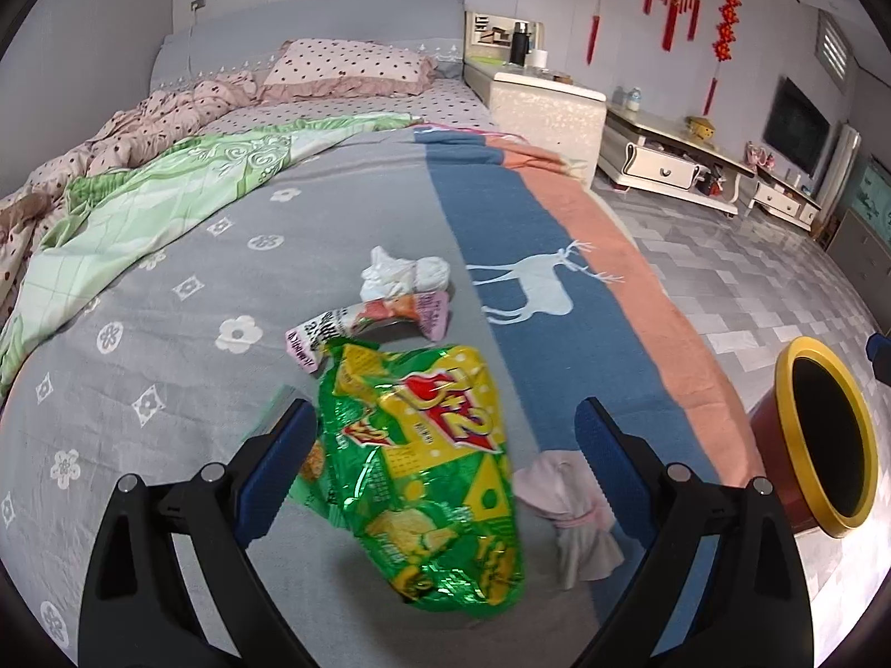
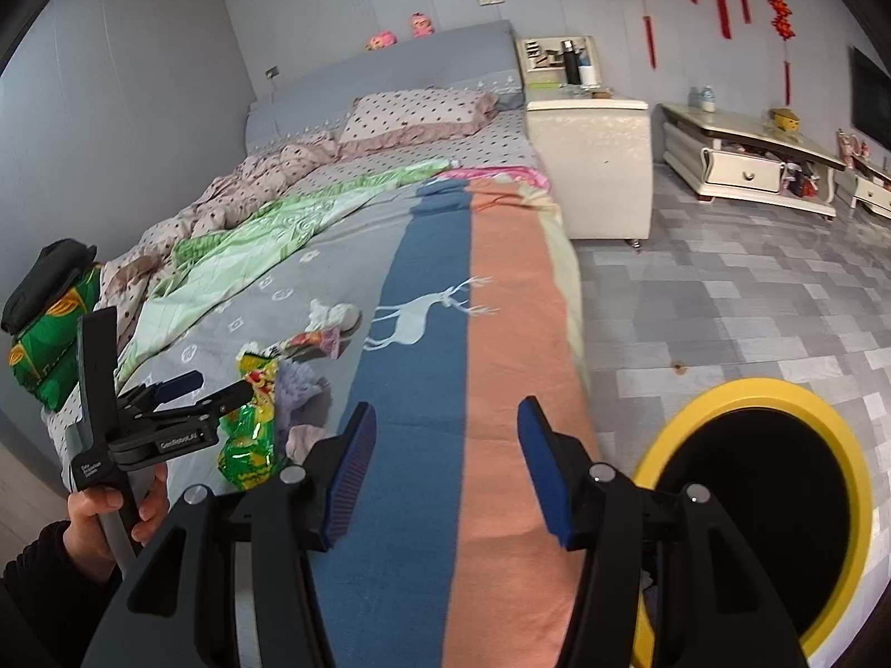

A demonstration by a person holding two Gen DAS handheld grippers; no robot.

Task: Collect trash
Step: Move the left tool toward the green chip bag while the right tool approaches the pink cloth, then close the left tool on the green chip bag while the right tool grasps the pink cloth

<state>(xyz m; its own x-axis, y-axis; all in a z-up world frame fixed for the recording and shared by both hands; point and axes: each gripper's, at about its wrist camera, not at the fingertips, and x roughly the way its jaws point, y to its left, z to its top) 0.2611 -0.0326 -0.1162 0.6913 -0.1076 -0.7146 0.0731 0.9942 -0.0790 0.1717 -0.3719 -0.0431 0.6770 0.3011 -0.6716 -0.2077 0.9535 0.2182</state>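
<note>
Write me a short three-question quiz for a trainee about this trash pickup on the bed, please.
1. True or false: the left hand-held gripper is shut on the green chip bag.
2. Which side of the bed does the yellow-rimmed trash bin stand on: A) the floor side by the orange stripe, B) the headboard end?
3. What white item lies beyond the pink wrapper?

Key: 1 false, its jaws are open around the bag; 2 A; 3 crumpled tissue.
</note>
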